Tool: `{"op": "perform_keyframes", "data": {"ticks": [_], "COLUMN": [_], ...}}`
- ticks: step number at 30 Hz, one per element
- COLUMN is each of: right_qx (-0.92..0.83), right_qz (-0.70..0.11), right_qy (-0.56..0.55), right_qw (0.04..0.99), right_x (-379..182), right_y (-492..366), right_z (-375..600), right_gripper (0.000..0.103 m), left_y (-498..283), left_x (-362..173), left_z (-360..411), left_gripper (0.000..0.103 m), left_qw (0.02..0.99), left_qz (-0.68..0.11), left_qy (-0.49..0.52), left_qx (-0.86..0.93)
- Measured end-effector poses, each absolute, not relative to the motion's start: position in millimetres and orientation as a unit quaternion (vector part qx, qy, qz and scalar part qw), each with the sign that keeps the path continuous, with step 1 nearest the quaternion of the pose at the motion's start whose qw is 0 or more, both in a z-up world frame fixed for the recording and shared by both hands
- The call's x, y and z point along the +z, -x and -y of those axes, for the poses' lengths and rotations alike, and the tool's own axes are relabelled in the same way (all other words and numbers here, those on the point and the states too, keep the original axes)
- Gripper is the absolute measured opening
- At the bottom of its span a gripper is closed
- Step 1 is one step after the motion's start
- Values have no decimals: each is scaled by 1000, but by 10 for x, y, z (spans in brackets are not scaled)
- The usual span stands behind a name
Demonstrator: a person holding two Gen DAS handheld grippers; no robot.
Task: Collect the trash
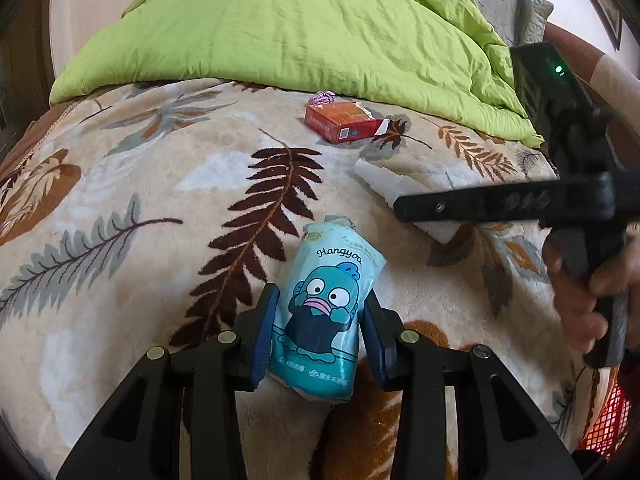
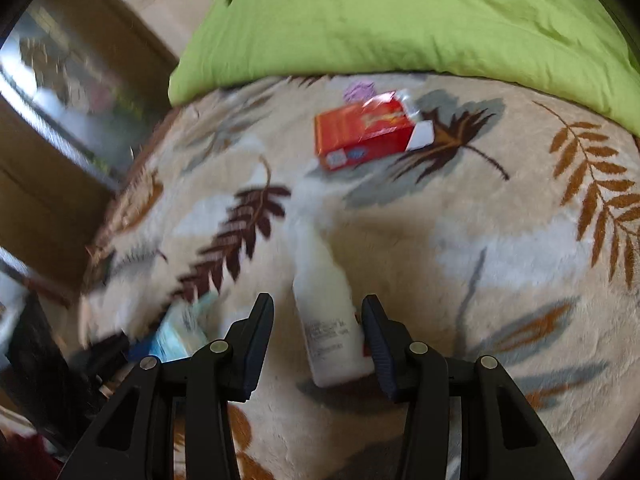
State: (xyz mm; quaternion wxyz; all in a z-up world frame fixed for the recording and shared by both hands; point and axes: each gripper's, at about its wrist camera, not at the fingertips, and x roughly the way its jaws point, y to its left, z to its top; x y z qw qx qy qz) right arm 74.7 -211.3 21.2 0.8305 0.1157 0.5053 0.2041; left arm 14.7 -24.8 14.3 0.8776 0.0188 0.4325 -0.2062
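My left gripper (image 1: 318, 332) is clamped on the blue tissue pack (image 1: 326, 312), pads squeezing both sides, pack pinched at its lower half and sticking out forward from the jaws. That one's secured.

My right gripper (image 2: 318, 340) is parted around the white bottle (image 2: 328, 312). The bottle sits between the jaws; the right pad looks to be at or just touching its side, the left pad clearly apart with blanket showing in the gap. So not gripped yet, as far as I can tell (the right wrist view is blurred).

Key relation: the bottle lies flat on the leaf-print blanket (image 1: 120, 208), long axis running straight ahead along my right fingers, narrow end pointing away toward the red box (image 2: 366, 132). The jaws straddle its wide rear body across the short axis, good orientation for a squeeze. It's off-centre, crowding the right jaw, so closing may nudge it sideways.

Relative to the bottle: red box beyond its far end, well apart; a small purple scrap (image 2: 360, 92) just behind the box; green quilt (image 2: 400, 20) past that; tissue pack to the bottle's left, near.

Right hand is plainly the nearer one; left is occupied.
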Motion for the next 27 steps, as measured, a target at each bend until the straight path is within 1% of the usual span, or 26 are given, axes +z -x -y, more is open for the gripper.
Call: {"op": "perform_keyframes", "data": {"ticks": [2,6,10,18,24,27], "right_qx": [174,129,101,54,43,40], "right_qz": [-504,-482,-445,-372,-344,-329], "right_qy": [-79,-73,-105,-119,-164,-155], "right_qw": [842,863,884,919,923,931], "right_x": [169,213,406,862,1034,1158], "right_y": [-716,-568,-135,994,1550,1718], "right_z": [2017,1973,2036,2136,2292,2249], "right_gripper": [40,32,32,32,32,32], "left_y": [-149,-101,26,603,992,1159], "left_x": [147,210,348,806,1126,1245], "left_z": [241,196,199,356,475,523], "left_gripper": [38,38,38,38,38,38], "left_qw": [879,883,893,913,924,929], "left_qz": [-430,-422,-404,-349,-315,-298], "left_qy": [-17,-10,-11,-29,-52,-67], "left_qx": [-205,-202,-199,-208,-210,-210]}}
